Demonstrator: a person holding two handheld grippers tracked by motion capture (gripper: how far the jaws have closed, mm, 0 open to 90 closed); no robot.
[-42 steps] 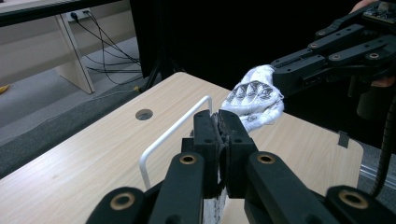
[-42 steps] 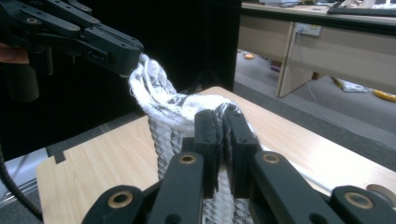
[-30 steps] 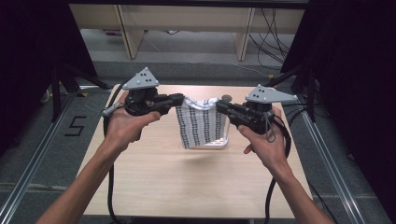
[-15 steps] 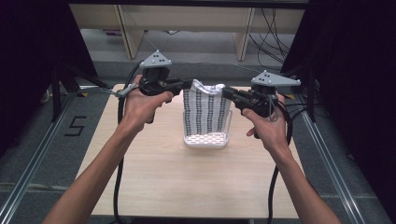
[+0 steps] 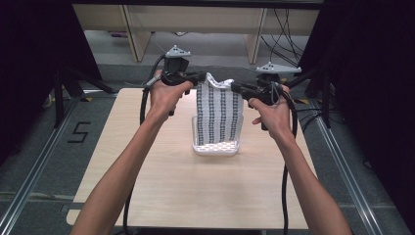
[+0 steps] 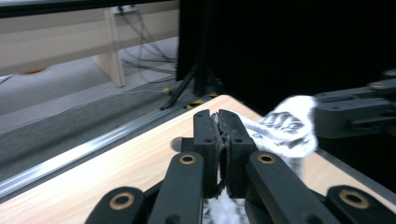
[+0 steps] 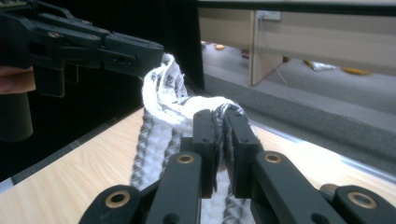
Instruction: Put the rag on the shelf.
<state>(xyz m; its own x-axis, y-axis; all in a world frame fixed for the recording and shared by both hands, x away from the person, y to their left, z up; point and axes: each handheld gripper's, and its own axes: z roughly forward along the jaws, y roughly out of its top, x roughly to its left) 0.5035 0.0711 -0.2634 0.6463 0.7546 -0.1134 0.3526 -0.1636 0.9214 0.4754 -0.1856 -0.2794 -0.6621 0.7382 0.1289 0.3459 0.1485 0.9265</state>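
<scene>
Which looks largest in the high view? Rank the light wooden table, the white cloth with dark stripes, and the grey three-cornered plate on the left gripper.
1. Light wooden table, by far the largest.
2. White cloth with dark stripes, hanging from both grippers, bottom edge on the table.
3. Grey three-cornered plate on the left gripper, the smallest.

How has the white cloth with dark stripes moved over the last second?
Yes. The white cloth with dark stripes has been lifted from a bunched heap to hang upright over the light wooden table, its lower edge touching the tabletop.
</scene>
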